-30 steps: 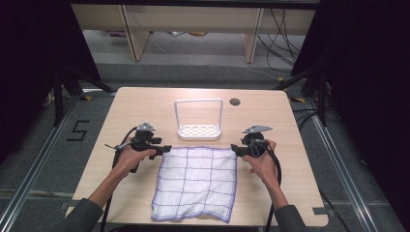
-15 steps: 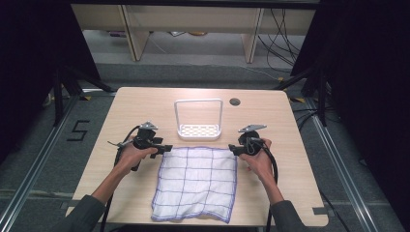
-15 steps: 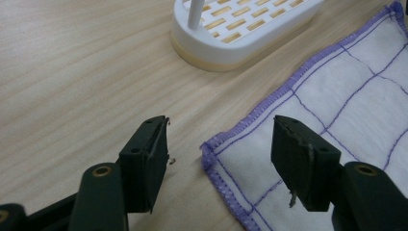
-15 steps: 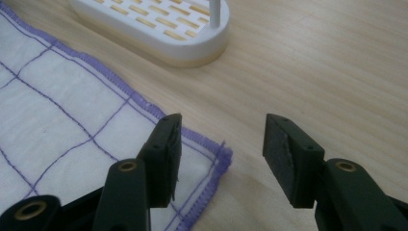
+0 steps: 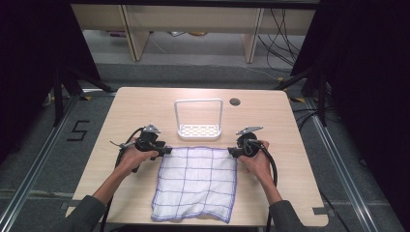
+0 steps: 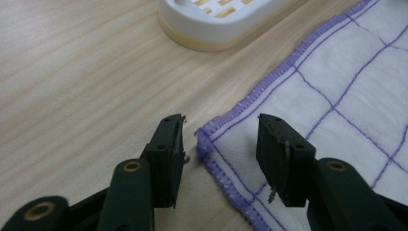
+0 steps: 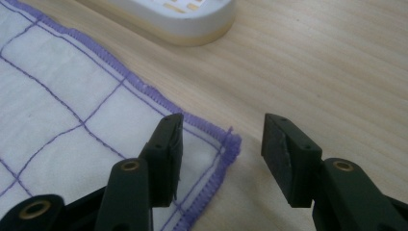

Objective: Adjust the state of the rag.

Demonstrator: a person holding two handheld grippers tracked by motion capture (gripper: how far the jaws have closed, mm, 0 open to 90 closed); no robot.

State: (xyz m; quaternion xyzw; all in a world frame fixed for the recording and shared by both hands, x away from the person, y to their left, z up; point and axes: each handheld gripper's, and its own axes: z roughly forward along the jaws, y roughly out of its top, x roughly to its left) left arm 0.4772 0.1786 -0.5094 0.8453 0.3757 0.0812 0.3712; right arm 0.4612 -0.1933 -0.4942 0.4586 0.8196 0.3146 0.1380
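Note:
A white cloth with a purple grid and purple hem lies flat on the wooden table. My left gripper is at its far left corner. In the left gripper view the jaws straddle that corner of the cloth; they have just been closing, and the pads stand apart from the fabric. My right gripper is at the far right corner. There its jaws are open, one over the cloth, one over bare wood.
A white slotted rack with a tall wire handle stands just beyond the cloth's far edge; its base lies close ahead of both grippers. A dark round grommet sits farther back on the table.
The right gripper has edged slightly left toward the cloth's corner. The left hand and the cloth stay where they were.

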